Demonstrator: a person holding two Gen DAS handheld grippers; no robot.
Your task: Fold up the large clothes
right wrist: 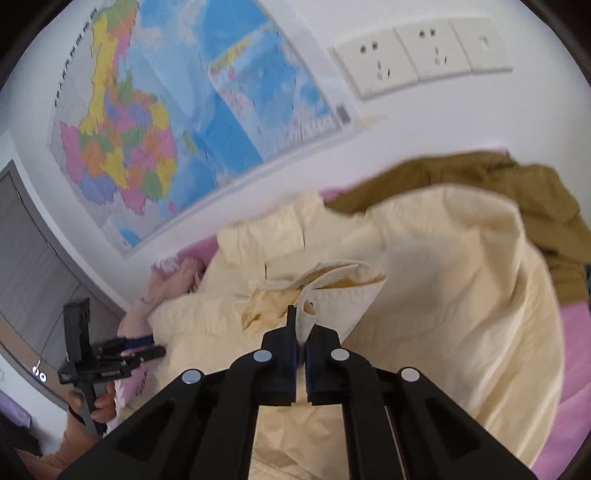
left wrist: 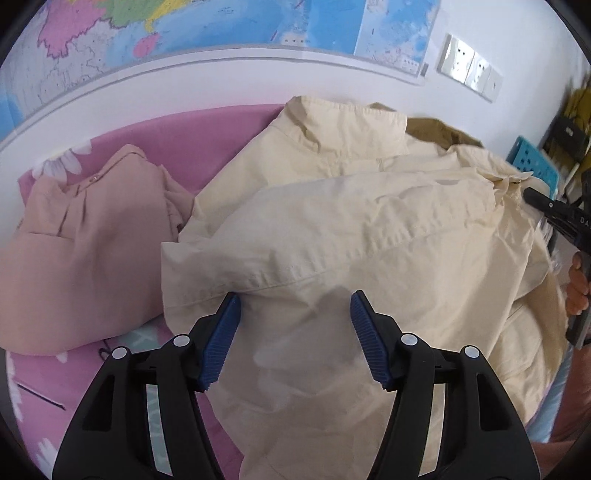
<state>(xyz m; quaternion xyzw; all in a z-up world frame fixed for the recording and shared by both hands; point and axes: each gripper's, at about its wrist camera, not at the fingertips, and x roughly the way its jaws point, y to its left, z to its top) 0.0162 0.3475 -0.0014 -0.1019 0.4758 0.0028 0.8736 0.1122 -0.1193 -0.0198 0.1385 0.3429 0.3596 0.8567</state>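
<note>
Pink floral bedsheet (left wrist: pixel 155 147) w/ wall map (left wrist: pixel 221 26) behind: cream cotton jacket (left wrist: pixel 351 229) spread on it, left gripper (left wrist: pixel 293 314) released, hovering above. Right-wrist view: right gripper (right wrist: pixel 301 332) clenched on jacket cuff (right wrist: pixel 332 291), lifted.

You have a bed (left wrist: pixel 236 125) under a pink sheet printed with white daisies, pushed against the white wall. The cream jacket (left wrist: pixel 369 236) lies spread across most of it. Beside the jacket, on the side away from the wall sockets, a peach blouse (left wrist: pixel 88 251) sits crumpled on the sheet, touching the jacket's edge. Behind the jacket, toward the wall, an olive-brown garment (right wrist: pixel 517 199) lies bunched, partly overlapped by it.
</note>
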